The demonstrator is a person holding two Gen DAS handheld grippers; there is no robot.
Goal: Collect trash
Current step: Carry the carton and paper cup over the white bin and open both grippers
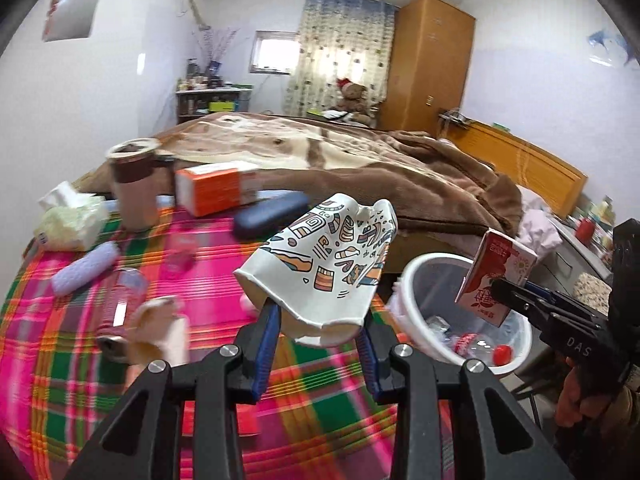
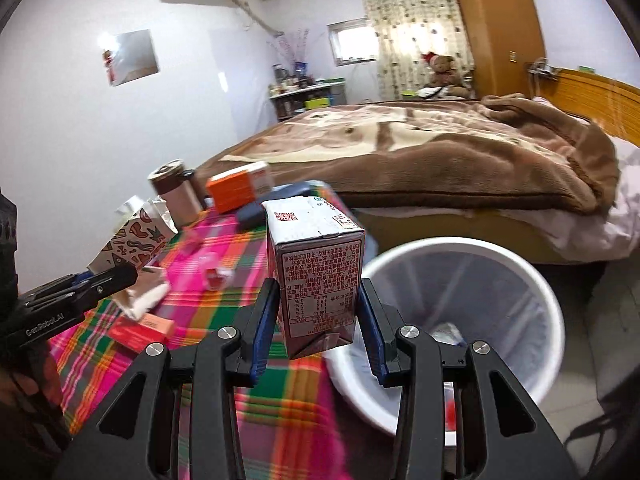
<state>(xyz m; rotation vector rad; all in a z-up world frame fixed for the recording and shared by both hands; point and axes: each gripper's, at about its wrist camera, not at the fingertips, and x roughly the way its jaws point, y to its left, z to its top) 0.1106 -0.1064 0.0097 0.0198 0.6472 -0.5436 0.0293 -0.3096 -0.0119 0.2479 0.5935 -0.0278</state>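
We hold a crushed white paper cup with doodle print pinched in our left gripper, above the plaid-clothed table edge, near the white plastic bin; letting go here may drop it beside the rim. Our right gripper clamps a red-and-white drink carton upright, level, just beside the bin's rim, not clearly over the opening
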